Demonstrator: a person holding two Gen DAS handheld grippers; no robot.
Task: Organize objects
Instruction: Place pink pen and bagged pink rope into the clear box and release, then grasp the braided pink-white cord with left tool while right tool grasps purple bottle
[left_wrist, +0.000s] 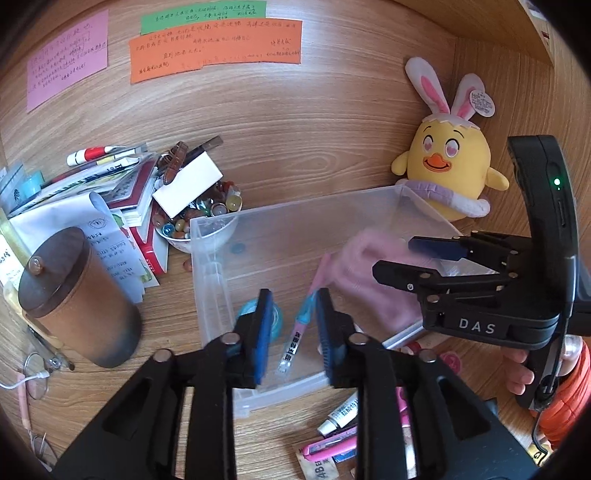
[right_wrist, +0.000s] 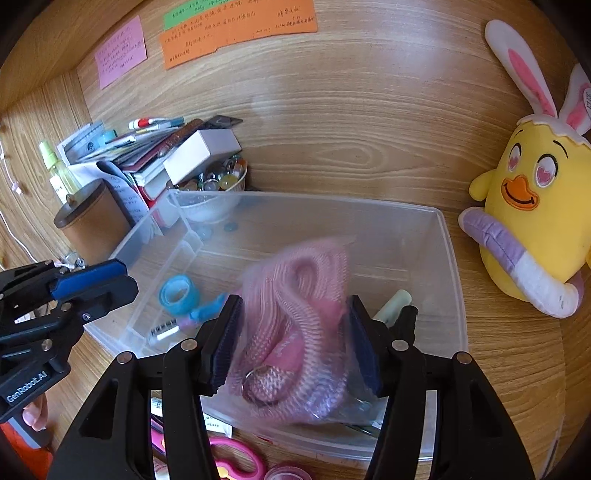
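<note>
A clear plastic bin (right_wrist: 448, 258) stands on the wooden table (left_wrist: 314, 122), set close to the table's back edge where a wood-grain wall rises. The right claw (right_wrist: 295, 343) hangs over the bin's near right part, pinching a pink knitted pouch (right_wrist: 299, 314) between its two pads; the pouch is blurred, a metal ring (right_wrist: 258, 384) dangles at its lower end, and it bulges between the fingers above the bin floor. The left claw (left_wrist: 291, 332) is over the bin's near left part with its jaws parted and nothing pressed between them; a pink and blue pen (left_wrist: 295, 332) lies on the bin floor in the gap below, clear of both pads. A roll of blue tape (right_wrist: 180, 291) sits just beside that pen inside the bin, and a pale green tube (right_wrist: 393, 301) rests near the bin's right wall. Left of the bin, toward the table's left edge, stand a brown lidded canister (left_wrist: 77, 299), a pile of books and papers (left_wrist: 122, 199) with a white box (left_wrist: 188, 188) on top, and a white bowl of coloured marbles (left_wrist: 207, 218) touching the bin's back left corner. A yellow plush chick with rabbit ears (left_wrist: 448, 162) leans at the back right corner of the table. Pink scissors (right_wrist: 236, 461) and a small white tube (left_wrist: 340, 411) lie along the front edge, before the bin. Coloured paper notes (left_wrist: 218, 48) are stuck on the wall.
</note>
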